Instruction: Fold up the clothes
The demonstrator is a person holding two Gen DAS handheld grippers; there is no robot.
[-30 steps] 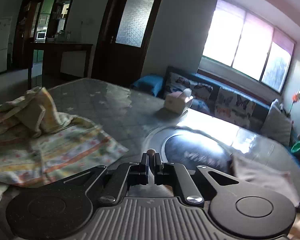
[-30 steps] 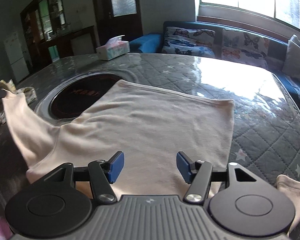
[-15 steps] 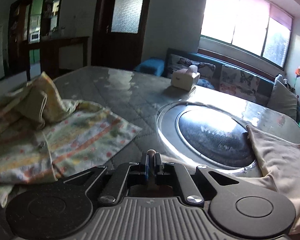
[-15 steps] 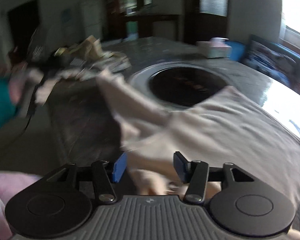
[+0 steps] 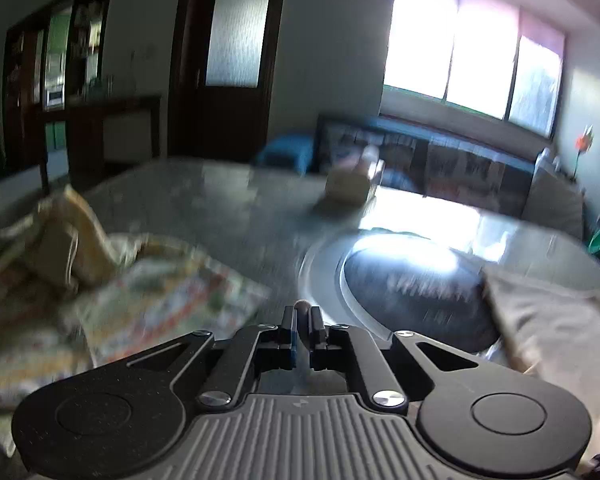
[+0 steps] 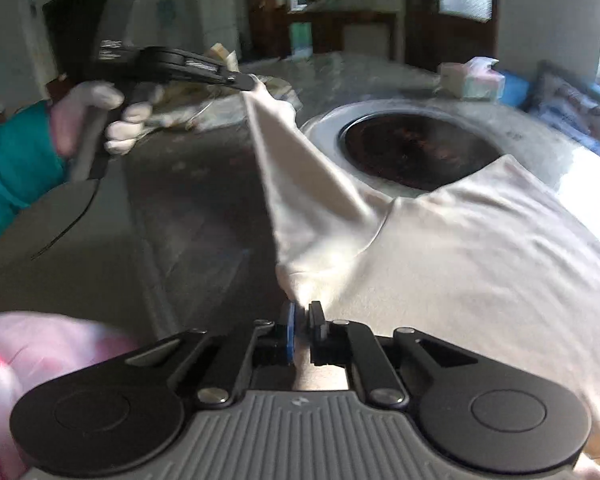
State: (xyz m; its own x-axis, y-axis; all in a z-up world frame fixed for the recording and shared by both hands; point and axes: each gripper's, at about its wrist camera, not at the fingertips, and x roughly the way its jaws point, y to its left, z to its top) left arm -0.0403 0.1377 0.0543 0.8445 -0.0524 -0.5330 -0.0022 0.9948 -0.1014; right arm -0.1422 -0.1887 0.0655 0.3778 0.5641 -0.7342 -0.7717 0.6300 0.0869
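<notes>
The table (image 6: 204, 216) is carrying a cream shirt (image 6: 480, 264) lying just beside its round inset hob (image 6: 416, 152) (partly overlapping the rim). The left hand-held gripper (image 6: 250, 81) is pinching the sleeve tip, lifted left of the hob. The right hand-held gripper (image 6: 302, 312) is clamping the shirt's edge below the hob, jaws nearly closed.
</notes>
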